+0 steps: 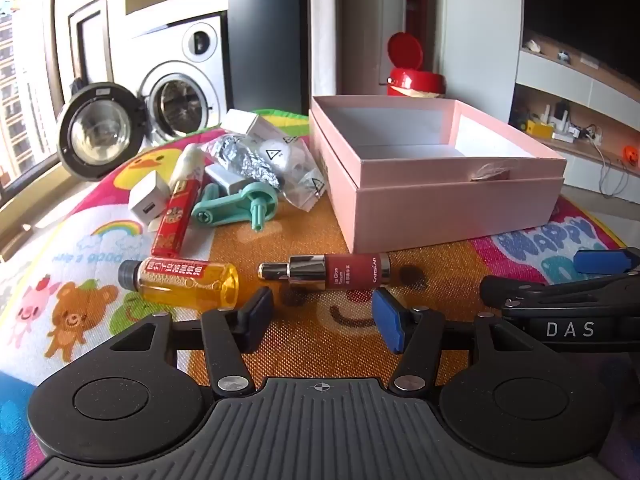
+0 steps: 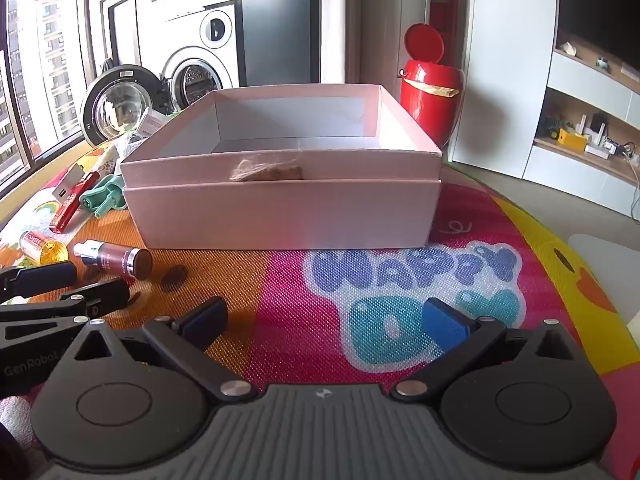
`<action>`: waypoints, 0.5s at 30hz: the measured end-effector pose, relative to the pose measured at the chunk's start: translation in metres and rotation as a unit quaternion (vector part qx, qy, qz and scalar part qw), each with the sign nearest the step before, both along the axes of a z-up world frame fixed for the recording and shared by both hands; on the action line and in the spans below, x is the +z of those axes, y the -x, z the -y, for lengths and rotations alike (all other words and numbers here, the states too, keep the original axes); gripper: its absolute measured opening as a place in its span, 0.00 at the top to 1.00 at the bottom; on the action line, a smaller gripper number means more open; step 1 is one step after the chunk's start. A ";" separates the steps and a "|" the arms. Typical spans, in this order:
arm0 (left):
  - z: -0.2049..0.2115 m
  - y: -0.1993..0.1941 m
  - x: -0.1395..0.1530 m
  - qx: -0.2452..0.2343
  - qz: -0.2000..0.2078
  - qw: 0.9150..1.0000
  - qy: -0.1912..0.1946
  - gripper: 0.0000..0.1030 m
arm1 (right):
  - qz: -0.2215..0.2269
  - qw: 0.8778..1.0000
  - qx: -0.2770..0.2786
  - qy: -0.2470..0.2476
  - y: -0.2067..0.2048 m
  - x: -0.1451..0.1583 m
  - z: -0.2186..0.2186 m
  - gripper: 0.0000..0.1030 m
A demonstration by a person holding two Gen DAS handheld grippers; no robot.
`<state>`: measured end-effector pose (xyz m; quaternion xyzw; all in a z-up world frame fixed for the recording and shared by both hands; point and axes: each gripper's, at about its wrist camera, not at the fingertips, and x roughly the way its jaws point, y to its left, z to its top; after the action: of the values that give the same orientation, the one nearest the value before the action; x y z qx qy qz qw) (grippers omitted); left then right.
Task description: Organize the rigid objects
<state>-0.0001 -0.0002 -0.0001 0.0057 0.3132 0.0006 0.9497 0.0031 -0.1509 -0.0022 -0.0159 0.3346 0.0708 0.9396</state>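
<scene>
Pink cardboard box (image 2: 280,216) open, interior white.

My mat (image 1: 320,332): coarse woven cloth. Pink box (image 1: 452,204): matt card. Lip gloss tube (image 1: 340,272): glossy plastic, chrome cap.

Legible markings. The dark red lip gloss tube (image 1: 348,271), lying on the play mat (image 1: 320,232) just in front of the pink box (image 1: 460,208), carries "CARSLAN" and "Lip Glow Serum" on its side. The mat shows "HAPPY" (image 2: 412,268) in blue letters near its right edge. The right gripper (image 1: 572,328) body reads "DAS"; the left gripper (image 2: 32,370) body reads "GenRobot". Chinese characters on the orange bottle (image 1: 180,280) stay unread.
</scene>
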 end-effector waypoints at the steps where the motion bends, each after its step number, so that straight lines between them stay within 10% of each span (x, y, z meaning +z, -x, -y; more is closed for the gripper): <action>1: 0.000 0.000 0.000 0.000 0.000 1.000 0.000 0.41 | -0.001 1.000 0.000 0.002 0.000 0.000 0.000 0.00; 15: 0.000 0.000 0.000 0.000 -0.001 1.000 -0.002 0.41 | -0.001 1.000 0.000 0.003 0.000 0.000 0.000 0.00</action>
<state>-0.0001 -0.0002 -0.0001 0.0076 0.3139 0.0013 0.9494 0.0029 -0.1506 -0.0020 -0.0183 0.3360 0.0699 0.9391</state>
